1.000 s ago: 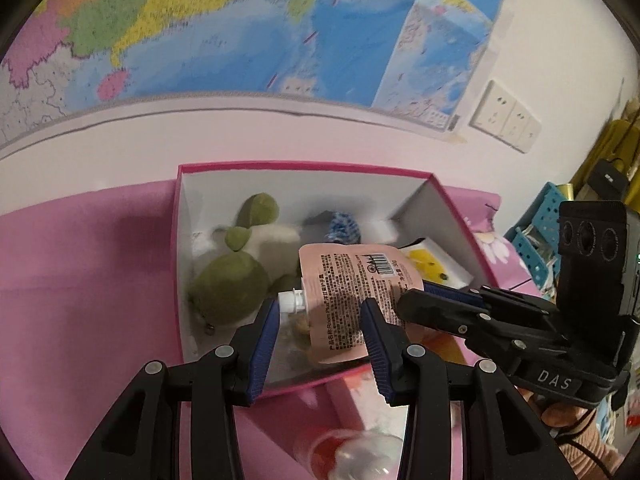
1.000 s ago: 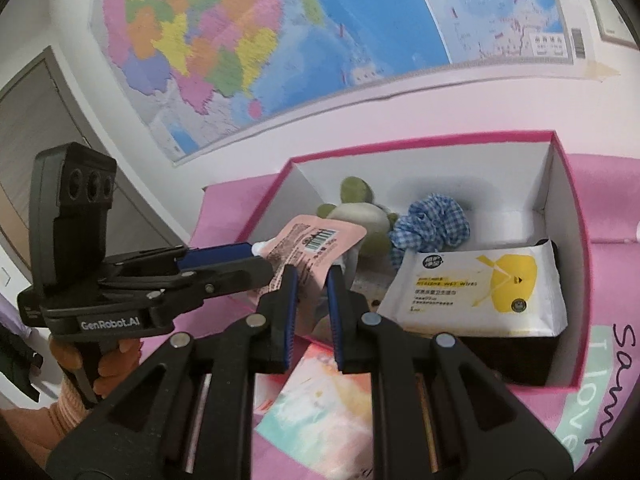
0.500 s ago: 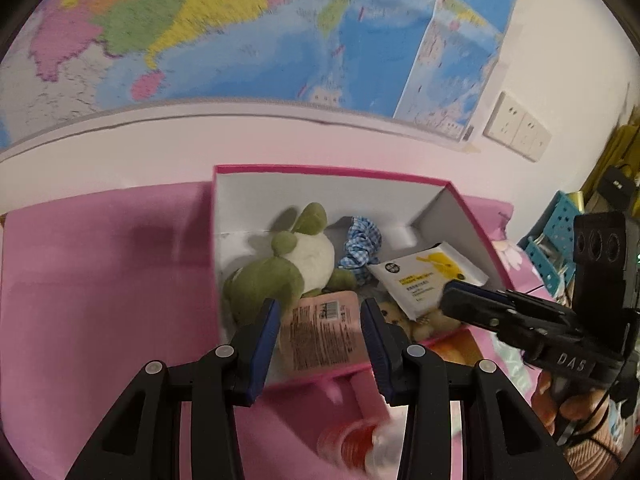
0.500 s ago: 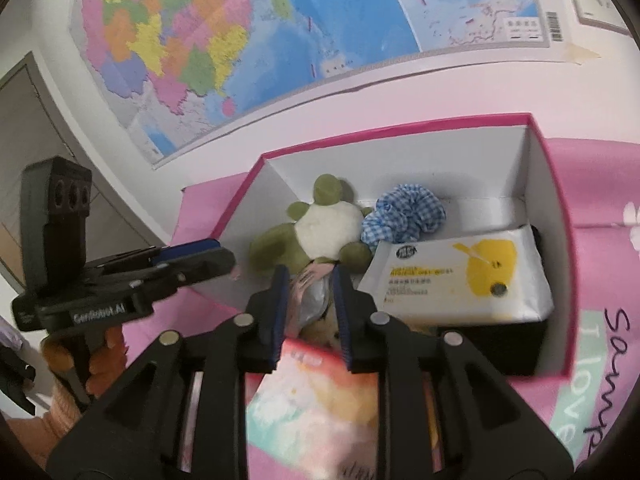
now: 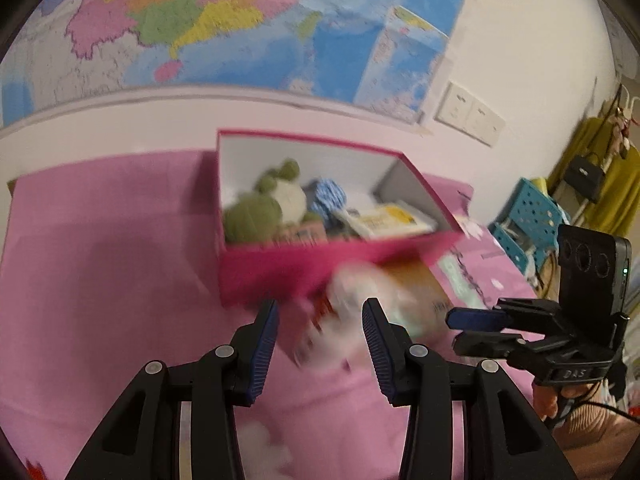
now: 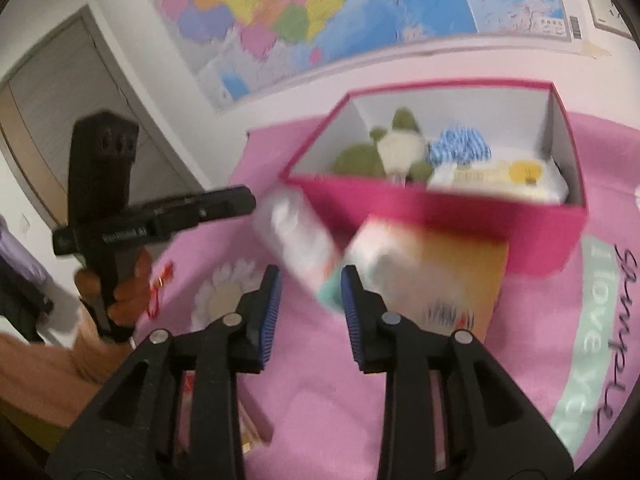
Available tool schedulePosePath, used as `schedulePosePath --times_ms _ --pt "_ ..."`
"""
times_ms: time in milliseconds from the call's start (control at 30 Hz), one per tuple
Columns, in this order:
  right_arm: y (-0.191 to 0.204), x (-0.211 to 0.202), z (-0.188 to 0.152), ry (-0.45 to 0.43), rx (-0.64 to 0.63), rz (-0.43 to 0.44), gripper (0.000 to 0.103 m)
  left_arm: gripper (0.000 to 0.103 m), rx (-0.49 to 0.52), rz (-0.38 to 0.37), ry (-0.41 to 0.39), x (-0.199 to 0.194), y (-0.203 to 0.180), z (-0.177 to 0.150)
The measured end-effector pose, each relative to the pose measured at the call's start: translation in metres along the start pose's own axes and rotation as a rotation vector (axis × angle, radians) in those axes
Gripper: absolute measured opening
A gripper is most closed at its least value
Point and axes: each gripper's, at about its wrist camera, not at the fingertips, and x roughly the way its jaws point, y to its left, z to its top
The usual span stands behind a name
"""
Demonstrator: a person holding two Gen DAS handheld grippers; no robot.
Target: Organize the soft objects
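The pink box [image 5: 304, 256] [image 6: 440, 208] holds a green plush turtle [image 5: 256, 212] [image 6: 360, 160], a blue checked scrunchie [image 5: 328, 196] [image 6: 460, 146], a wet-wipes pack [image 5: 392, 220] [image 6: 500, 180] and a pink pouch [image 5: 300, 236] against its near wall. My left gripper [image 5: 320, 312] stands open in front of the box, holding nothing. My right gripper [image 6: 311, 280] also holds nothing, and its jaws are opening. A blurred white packet [image 5: 352, 300] [image 6: 296, 228] lies on the cloth just past both pairs of fingertips, untouched.
A pink printed cloth [image 5: 100, 280] covers the surface. An orange and white pack [image 6: 432, 272] lies against the box front. A wall with a map [image 5: 240, 20] rises behind the box. A blue crate [image 5: 528, 216] stands at the right.
Both grippers held the pink pouch over the box a second ago. It now lies inside, and both grippers have drawn back from the box. The right jaws have widened.
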Motion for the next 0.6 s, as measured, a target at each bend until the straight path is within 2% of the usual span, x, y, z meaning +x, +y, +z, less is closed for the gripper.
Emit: schedulePosePath --times_ms 133,200,267,333,433,500,533,600 --pt "-0.027 -0.025 -0.03 -0.008 0.102 -0.133 0.033 0.044 0.054 -0.078 0.055 0.006 -0.023 -0.022" --pt "-0.051 -0.04 -0.043 -0.026 0.186 -0.2 0.034 0.044 0.087 -0.124 0.095 0.015 -0.039 -0.032" --pt "-0.078 -0.055 -0.058 -0.025 0.271 -0.313 0.035 0.044 0.122 -0.175 0.138 0.024 -0.057 -0.041" --pt "-0.099 -0.066 -0.073 -0.015 0.33 -0.37 0.036 0.044 0.168 -0.217 0.182 0.035 -0.077 -0.051" --pt "-0.118 -0.075 -0.091 -0.001 0.407 -0.398 0.038 0.044 0.217 -0.265 0.247 0.051 -0.102 -0.063" --pt "-0.122 -0.077 -0.095 -0.007 0.426 -0.371 0.039 0.044 0.232 -0.298 0.297 0.063 -0.114 -0.068" --pt "-0.12 -0.078 -0.096 -0.012 0.422 -0.354 0.044 0.044 0.237 -0.311 0.32 0.069 -0.119 -0.07" --pt "-0.115 -0.077 -0.097 -0.011 0.413 -0.341 0.046 0.044 0.245 -0.313 0.355 0.079 -0.129 -0.073"
